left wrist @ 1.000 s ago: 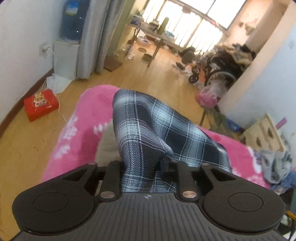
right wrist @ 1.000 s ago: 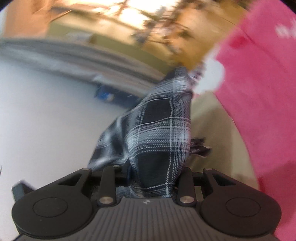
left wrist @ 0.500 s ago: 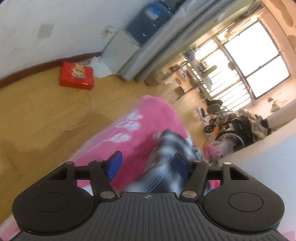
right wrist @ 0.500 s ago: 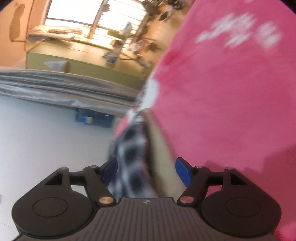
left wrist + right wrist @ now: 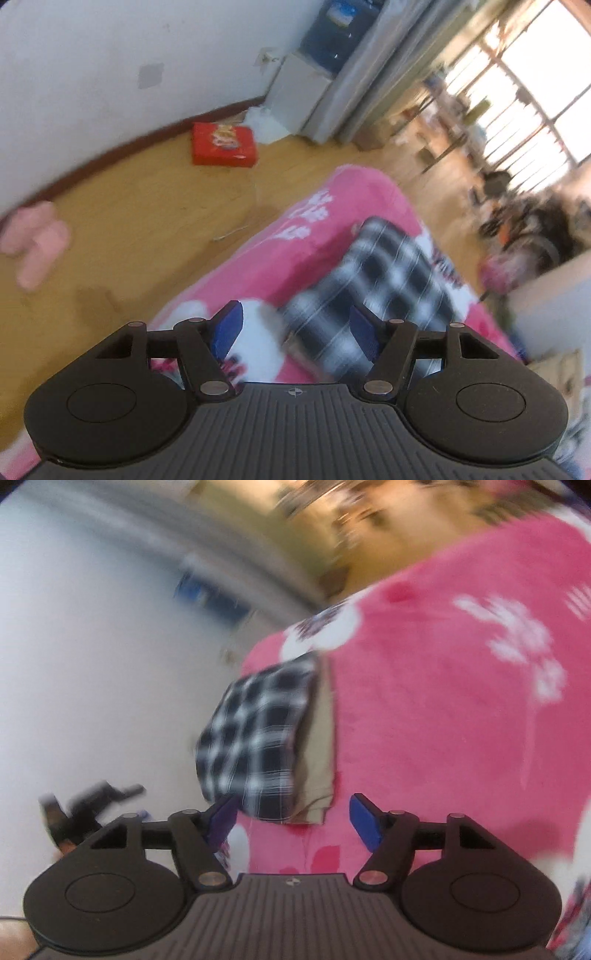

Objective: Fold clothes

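my left gripper (image 5: pixel 295 330) stands released, its blue pads (image 5: pixel 227 328) spread wide with nothing pinched between them; they hang above the bed, and the plaid garment (image 5: pixel 384 280) lies below and beyond them, not touched. my right gripper (image 5: pixel 293 819) has its jaws closing a little at this moment, yet they are still well apart and hold nothing; the plaid garment (image 5: pixel 255 734) sits just past its fingertips.

the garment is soft woven cloth in a dark and white check, folded into a rough oblong that rests flat on the pink blanket (image 5: pixel 280 254). from the right wrist i see a tan layer (image 5: pixel 321 746) showing along one long side of it, smooth and plain; whether that is a lining or another piece i cannot tell. the blanket looks fleecy, bright pink with white leaf-like prints (image 5: pixel 517 635) and round white patches.

beside the bed the floor (image 5: pixel 129 229) is pale wooden boarding. on it lie a flat red box (image 5: pixel 223 144) with a glossy printed top and a pair of fluffy pink slippers (image 5: pixel 33 243) near the white wall. a blue water jug (image 5: pixel 336 33) stands on a white dispenser. both views are smeared by motion blur.
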